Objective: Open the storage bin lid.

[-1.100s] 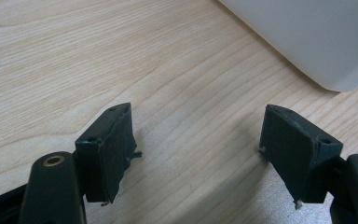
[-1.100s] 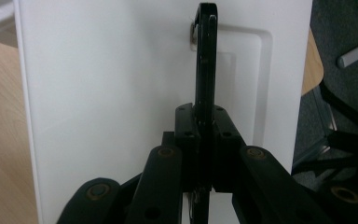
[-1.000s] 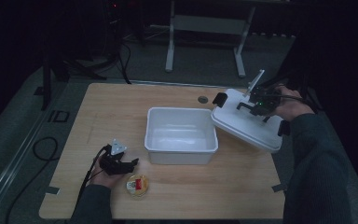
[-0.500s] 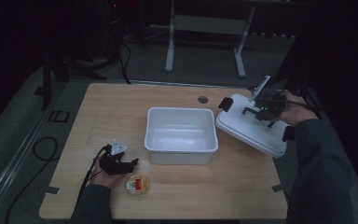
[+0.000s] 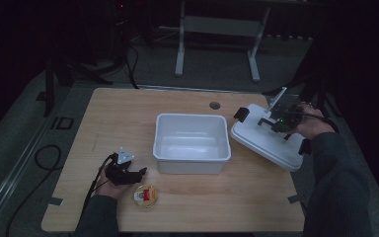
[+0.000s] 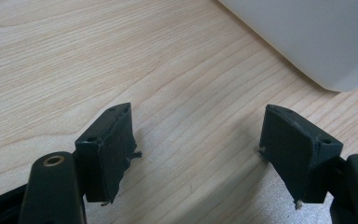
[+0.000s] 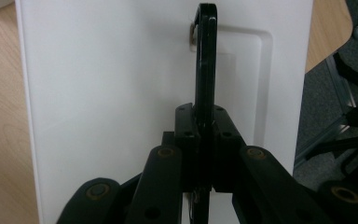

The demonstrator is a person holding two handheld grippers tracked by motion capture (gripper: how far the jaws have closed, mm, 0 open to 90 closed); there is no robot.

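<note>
lid handle (image 7: 206, 60) clamped in right tongs (image 7: 204, 123)

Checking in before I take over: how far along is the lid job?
Done: the white box stands open, its lid off to one side. In hand: the right gripper clamps the lid's black handle. Left: setting the lid down; the left gripper waits open.

The white lid (image 5: 269, 140) with a black handle (image 7: 206, 60) lies tilted at the table's right edge, beside the open white tub (image 5: 191, 143); its far end seems raised. The handle stands upright.
</note>
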